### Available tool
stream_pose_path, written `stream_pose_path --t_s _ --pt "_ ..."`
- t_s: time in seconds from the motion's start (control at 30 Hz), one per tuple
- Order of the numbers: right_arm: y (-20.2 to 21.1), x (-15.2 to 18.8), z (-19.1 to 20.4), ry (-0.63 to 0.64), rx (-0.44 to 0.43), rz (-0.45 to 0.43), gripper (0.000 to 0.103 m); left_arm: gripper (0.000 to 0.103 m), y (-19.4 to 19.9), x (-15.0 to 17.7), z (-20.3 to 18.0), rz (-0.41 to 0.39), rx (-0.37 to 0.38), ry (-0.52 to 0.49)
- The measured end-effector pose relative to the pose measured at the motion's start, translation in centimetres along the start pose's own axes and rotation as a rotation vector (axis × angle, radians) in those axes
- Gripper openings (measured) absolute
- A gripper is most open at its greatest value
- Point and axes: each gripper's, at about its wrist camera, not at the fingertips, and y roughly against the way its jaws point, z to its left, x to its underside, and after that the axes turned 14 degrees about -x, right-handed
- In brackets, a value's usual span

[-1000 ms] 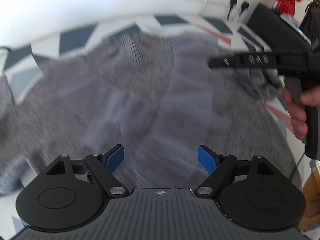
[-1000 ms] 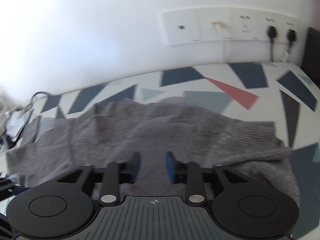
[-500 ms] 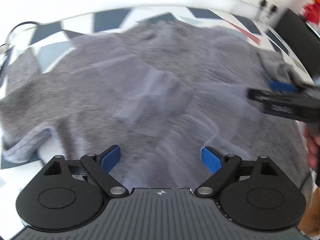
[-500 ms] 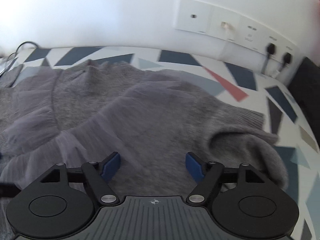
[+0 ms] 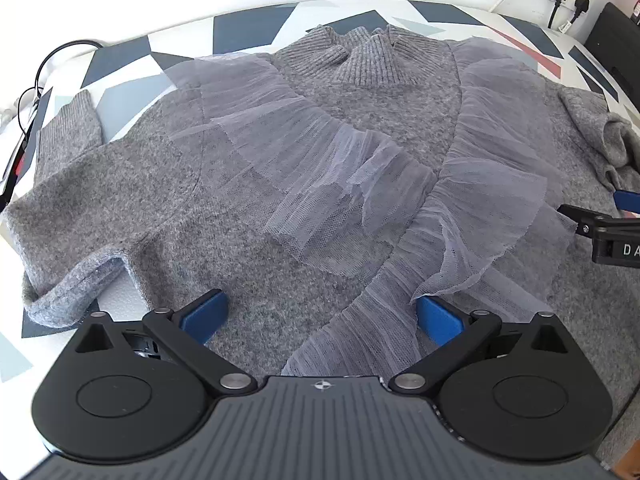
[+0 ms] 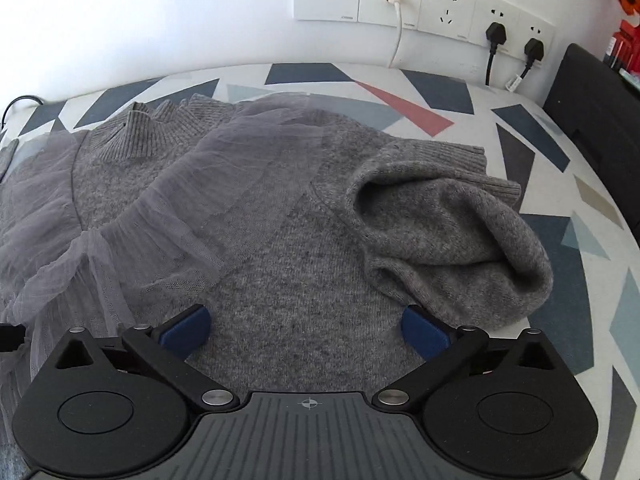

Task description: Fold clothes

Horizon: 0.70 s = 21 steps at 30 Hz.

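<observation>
A grey knit sweater (image 5: 132, 184) with sheer grey tulle ruffles (image 5: 316, 160) lies face up on the patterned table, its ribbed collar (image 5: 360, 60) toward the wall. My left gripper (image 5: 320, 316) hovers open over the lower front, its jaws empty. In the right wrist view the same sweater (image 6: 288, 280) fills the middle, with its right sleeve (image 6: 452, 232) folded back in a bunched loop. There my right gripper (image 6: 304, 328) is open just above the knit, holding nothing. The right gripper's tip (image 5: 616, 220) also shows at the right edge of the left wrist view.
The table (image 6: 560, 132) has a white top with blue, grey and red triangles. Wall sockets (image 6: 424, 4) with plugged cables sit behind it. A black box (image 6: 596, 104) stands at the far right, and black cables (image 5: 36, 88) lie at the far left.
The right gripper opened from nearly shut and let the folded sleeve rest on the sweater. The left gripper drew back toward the hem, so the whole sweater now shows.
</observation>
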Motion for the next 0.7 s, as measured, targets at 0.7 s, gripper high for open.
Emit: stream_pose_path --t_s 0.7 --pt "-0.27 -0.44 0.21 -0.039 0.017 0.027 0.102 0.103 0.09 0.43 -0.23 -0.037 -0.005 0.006"
